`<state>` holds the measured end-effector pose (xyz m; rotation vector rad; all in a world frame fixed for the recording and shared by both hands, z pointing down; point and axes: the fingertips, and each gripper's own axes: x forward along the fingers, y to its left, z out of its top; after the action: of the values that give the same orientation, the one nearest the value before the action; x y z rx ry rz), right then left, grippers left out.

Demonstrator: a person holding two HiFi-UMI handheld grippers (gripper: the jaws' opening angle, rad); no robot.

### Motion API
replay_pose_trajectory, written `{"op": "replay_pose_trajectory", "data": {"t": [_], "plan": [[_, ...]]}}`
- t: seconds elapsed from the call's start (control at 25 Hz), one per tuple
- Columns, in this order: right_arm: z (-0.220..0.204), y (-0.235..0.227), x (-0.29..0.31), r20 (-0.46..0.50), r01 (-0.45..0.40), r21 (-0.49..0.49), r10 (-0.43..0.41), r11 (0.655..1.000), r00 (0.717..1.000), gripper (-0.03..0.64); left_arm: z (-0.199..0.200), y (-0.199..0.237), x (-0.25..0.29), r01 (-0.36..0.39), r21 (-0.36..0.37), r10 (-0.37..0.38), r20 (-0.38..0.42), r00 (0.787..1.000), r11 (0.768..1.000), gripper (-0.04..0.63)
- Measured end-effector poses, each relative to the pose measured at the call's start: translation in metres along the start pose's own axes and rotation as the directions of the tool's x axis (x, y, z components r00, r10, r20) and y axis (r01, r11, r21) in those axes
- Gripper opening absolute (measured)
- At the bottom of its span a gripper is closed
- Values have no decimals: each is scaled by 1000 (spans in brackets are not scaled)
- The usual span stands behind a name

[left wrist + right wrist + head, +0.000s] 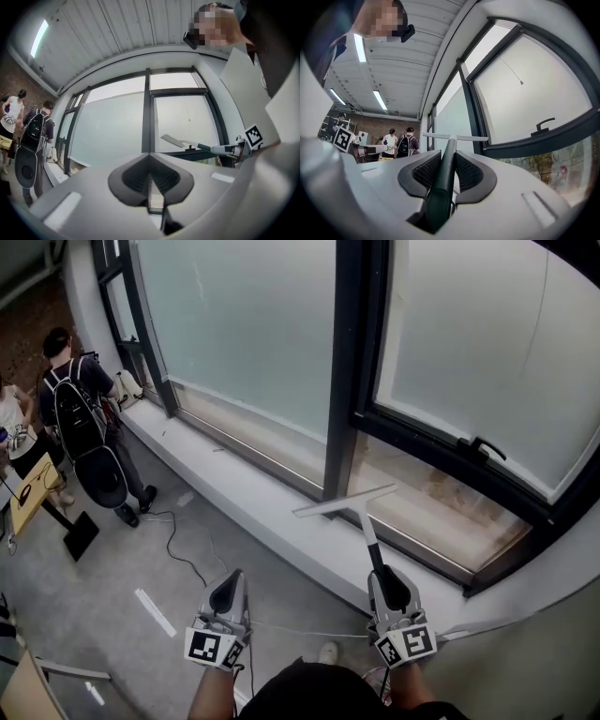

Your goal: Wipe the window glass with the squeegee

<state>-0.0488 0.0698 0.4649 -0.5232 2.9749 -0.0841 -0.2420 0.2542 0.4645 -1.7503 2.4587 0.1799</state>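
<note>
My right gripper [391, 589] is shut on the dark handle of the squeegee [367, 532], whose pale blade [343, 502] points at the window's lower frame without touching the glass. In the right gripper view the handle [443, 178] runs up between the jaws [449, 157] to the blade [454, 137]. The frosted window glass [253, 324] spans the wall ahead, with a hinged pane [487, 352] at right. My left gripper [226, 596] hangs lower left, shut and empty; its jaws [150, 176] meet with nothing between them. The squeegee [180, 141] shows at right in that view.
A white sill [272, 512] runs under the window. A dark mullion [345, 371] splits the panes, and a black latch handle [486, 446] sits on the right pane. A person with a backpack [80, 418] stands far left by a wooden table [33, 491]. A cable [183, 549] trails across the floor.
</note>
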Motion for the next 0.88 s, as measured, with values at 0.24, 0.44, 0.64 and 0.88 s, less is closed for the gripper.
{"op": "replay_pose_trajectory", "data": {"t": [0.24, 0.44, 0.64, 0.88], "plan": [[5, -58, 22, 10, 18, -9, -18, 1000, 1000, 98, -13, -16, 68, 12, 14, -12, -13, 1000, 1000, -2], [20, -105, 19, 42, 77, -32, -75, 997, 996, 98, -21, -46, 124, 87, 18, -87, -23, 996, 996, -2], [23, -142, 15, 63, 163, -27, -161, 986, 985, 97, -25, -67, 171, 155, 15, -155, -27, 988, 988, -2], [22, -167, 24, 79, 232, -55, -227, 971, 971, 97, -30, -81, 222, 251, 24, -251, -2, 968, 968, -2]]}}
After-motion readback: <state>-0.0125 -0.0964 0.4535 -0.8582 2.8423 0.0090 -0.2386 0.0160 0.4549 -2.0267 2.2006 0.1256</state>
